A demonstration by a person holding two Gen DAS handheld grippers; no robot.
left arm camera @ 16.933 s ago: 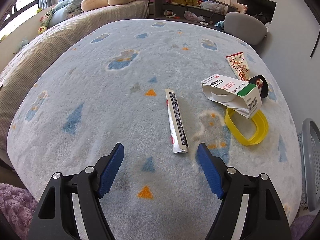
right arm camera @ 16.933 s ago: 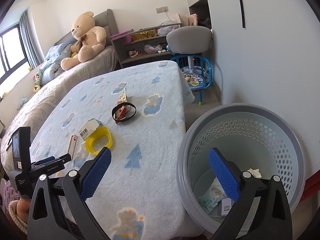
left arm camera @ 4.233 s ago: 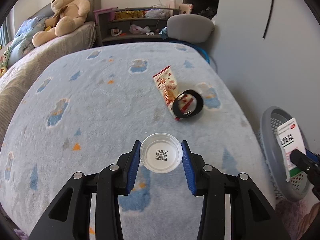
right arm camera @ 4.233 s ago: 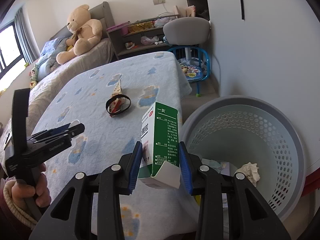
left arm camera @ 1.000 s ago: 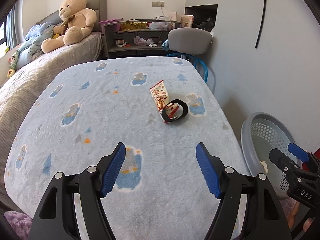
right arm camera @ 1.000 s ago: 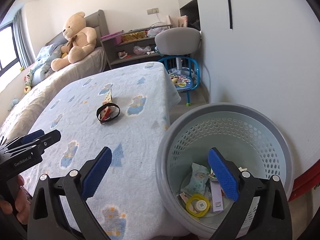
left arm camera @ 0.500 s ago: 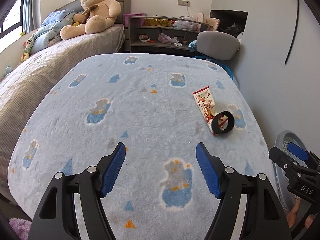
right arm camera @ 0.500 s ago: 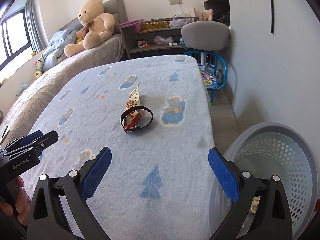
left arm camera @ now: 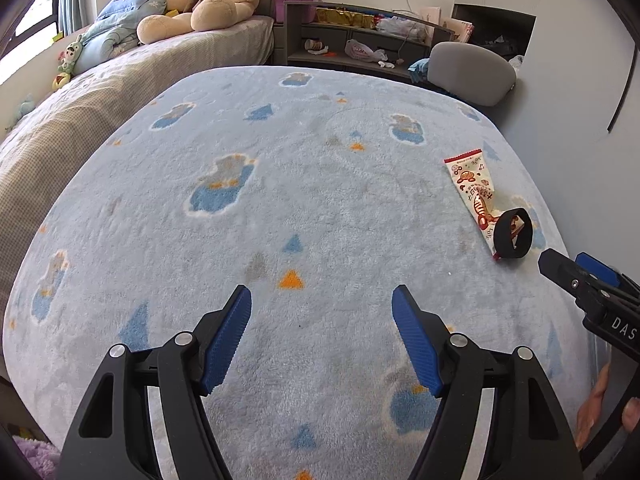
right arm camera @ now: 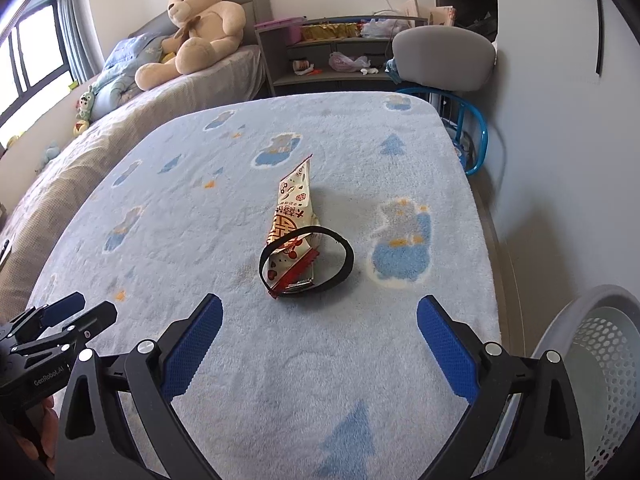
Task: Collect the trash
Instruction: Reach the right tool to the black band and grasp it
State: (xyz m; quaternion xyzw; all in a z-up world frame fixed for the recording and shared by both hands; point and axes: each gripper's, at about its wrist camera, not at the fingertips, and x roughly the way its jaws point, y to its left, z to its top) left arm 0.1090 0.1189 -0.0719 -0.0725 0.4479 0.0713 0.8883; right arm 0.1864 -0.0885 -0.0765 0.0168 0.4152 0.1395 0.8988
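A white-and-red snack wrapper (right arm camera: 292, 216) lies on the pale blue blanket (right arm camera: 200, 240), its near end inside a black ring band (right arm camera: 348, 256). Straight ahead of that pair, a short way back, my right gripper (right arm camera: 320, 316) hangs open and empty above the blanket. In the left wrist view the wrapper (left arm camera: 472, 188) and the band (left arm camera: 510, 234) sit far right. My left gripper (left arm camera: 320, 312) is open and empty over bare blanket, well left of them. The right gripper (left arm camera: 576, 272) shows at that view's right edge. The left gripper (right arm camera: 76, 312) appears at the lower left of the right wrist view.
A grey perforated bin (right arm camera: 592, 380) stands off the blanket's right edge. A grey-backed chair (right arm camera: 444, 60) with a blue frame is at the far right corner. Beyond are a shelf unit (right arm camera: 336, 52) and a bed with a teddy bear (right arm camera: 200, 20). A hand (left arm camera: 600, 404) holds the right tool.
Both grippers swung left, away from the bin and over the blanket, and came lower. The wrapper and band now sit centred ahead of the right gripper. Both stayed open and empty.
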